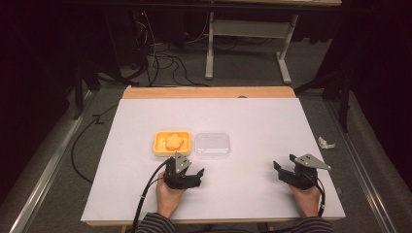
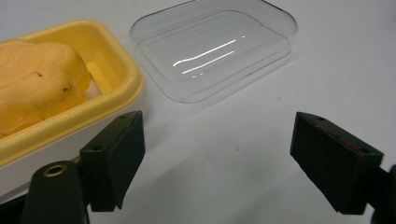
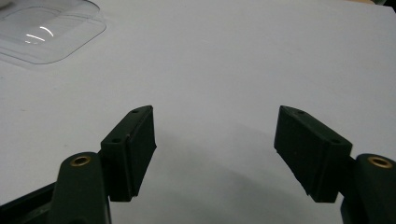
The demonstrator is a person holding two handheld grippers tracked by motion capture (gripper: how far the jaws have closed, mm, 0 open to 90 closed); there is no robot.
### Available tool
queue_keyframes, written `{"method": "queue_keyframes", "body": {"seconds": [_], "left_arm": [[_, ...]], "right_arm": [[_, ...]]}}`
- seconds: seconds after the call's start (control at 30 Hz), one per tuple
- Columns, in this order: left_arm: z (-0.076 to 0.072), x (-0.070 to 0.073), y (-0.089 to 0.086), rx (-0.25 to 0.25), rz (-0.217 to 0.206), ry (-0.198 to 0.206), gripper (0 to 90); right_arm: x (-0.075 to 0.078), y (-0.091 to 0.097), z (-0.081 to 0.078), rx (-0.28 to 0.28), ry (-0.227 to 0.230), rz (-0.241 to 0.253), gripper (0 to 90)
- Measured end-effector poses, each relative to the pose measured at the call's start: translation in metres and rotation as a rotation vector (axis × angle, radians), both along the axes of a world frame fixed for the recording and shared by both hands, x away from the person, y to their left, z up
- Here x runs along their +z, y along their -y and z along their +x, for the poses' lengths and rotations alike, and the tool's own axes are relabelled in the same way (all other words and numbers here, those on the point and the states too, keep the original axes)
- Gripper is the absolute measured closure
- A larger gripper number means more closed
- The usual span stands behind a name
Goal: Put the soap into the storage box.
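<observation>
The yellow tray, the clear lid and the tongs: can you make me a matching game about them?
Things:
1. yellow tray
2. clear lid
3. left tongs
4. right tongs

Descriptions:
A. open, near the table's right edge
B. see-through, flat on the table
C. holds an orange lump
D. open, just in front of the tray

Pairs: 1-C, 2-B, 3-D, 4-A

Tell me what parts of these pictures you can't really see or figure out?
- High view: the small white scrap on the floor right of the table is too small to identify.
- Left gripper view: the yellow tray and the orange lump in it are cut off by the left edge.
- Right gripper view: the clear lid runs off the top left corner.
- High view: the room beyond the table is too dark.
</observation>
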State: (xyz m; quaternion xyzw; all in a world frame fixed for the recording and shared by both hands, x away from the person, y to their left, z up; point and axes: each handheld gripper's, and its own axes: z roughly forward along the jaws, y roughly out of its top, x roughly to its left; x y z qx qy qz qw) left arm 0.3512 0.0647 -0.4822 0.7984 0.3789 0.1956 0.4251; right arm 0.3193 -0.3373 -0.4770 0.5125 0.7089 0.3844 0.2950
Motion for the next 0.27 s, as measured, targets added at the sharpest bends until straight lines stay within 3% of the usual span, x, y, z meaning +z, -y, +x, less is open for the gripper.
{"method": "queue_keyframes", "body": {"seconds": [0.13,0.27], "left_arm": [[-0.0011,-0.0007,0.0015,0.002,0.015,0.013,18.6],[-0.0001,-0.0009,0.0012,-0.002,0.008,0.001,18.9]], "right_arm": [[0.0,-0.0002,-0.0001,0.001,0.001,-0.004,29.6],[-0.0002,0.0,0.0003,0.002,0.002,-0.006,29.6]]}}
